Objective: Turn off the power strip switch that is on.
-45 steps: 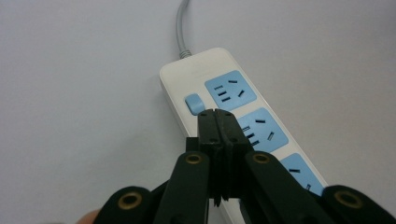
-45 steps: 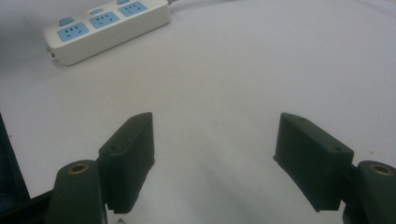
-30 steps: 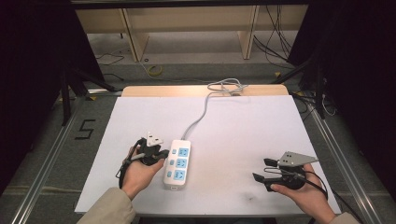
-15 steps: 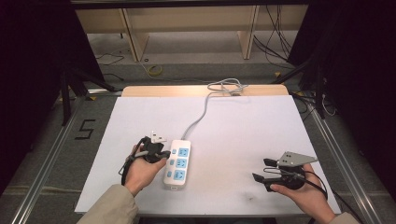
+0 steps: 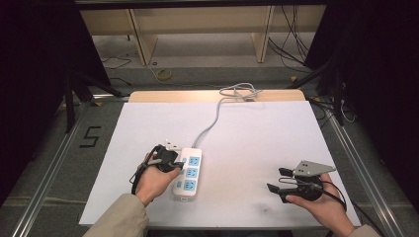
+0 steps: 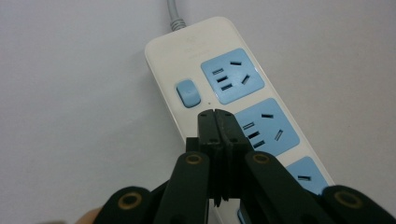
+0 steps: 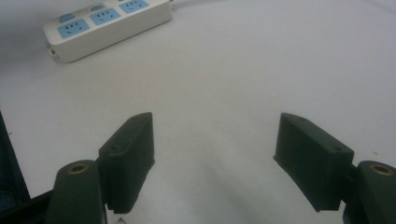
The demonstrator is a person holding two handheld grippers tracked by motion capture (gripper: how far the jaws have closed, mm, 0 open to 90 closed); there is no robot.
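White paper-covered table (image 5: 257,148), seen from above, with a person's two forearms entering from the near edge. At left, black two-jaw left gripper (image 5: 170,163) held low in the left hand (image 5: 153,180), jaws pressed fully together with nothing between them, tips hovering just over the white plastic power strip with three pale-blue socket panels (image 5: 188,173). Strip lying flat left of the table's centre, long axis running away from the person, grey cable (image 5: 212,121) trailing off toward the far edge. From the left gripper view, closed tips (image 6: 217,123) poised just beside the small pale-blue rocker switch (image 6: 187,93) near the cable end, overlapping the edge of the middle socket panel. Probably the step of pressing that switch with the closed tips; next move likely a short nudge toward the cable end and a firm downward push, centred on the rocker and clear of the sockets. Left wrist bent, gripper angled across and down. At far right, black right gripper (image 5: 279,180) with grey three-cornered plate, resting low near the table's near edge in the right hand (image 5: 321,205), jaws wide apart and empty, well apart from the strip, seemingly idle.
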